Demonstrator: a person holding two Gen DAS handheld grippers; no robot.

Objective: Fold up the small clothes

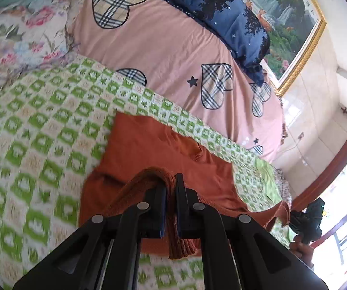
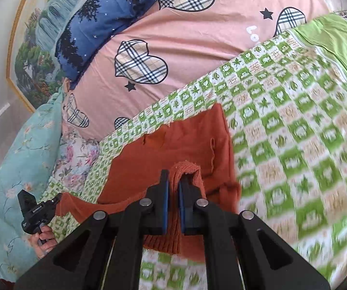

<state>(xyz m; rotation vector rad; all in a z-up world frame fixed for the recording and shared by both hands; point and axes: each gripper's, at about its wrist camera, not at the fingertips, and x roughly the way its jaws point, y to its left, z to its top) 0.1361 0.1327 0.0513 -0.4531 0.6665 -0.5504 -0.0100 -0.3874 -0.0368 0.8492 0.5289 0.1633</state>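
Observation:
A rust-orange knit garment [image 1: 154, 149] lies on a green and white checked blanket [image 1: 40, 133]. My left gripper [image 1: 171, 186] is shut on the garment's ribbed edge, which hangs between the pads. In the right wrist view the same garment [image 2: 180, 140] lies ahead. My right gripper [image 2: 173, 183] is shut on another part of its ribbed edge, lifted off the blanket [image 2: 294, 120]. The right gripper [image 1: 306, 220] shows at the garment's right end in the left wrist view, and the left gripper [image 2: 38, 212] shows at its left end in the right wrist view.
A pink duvet with plaid hearts [image 1: 168, 43] lies beyond the blanket, with a dark blue pillow [image 1: 221, 17] behind it. A floral cloth [image 1: 21, 41] sits at the left. A gold-framed painting [image 1: 294, 24] hangs on the wall. A window [image 1: 342, 205] is at the right.

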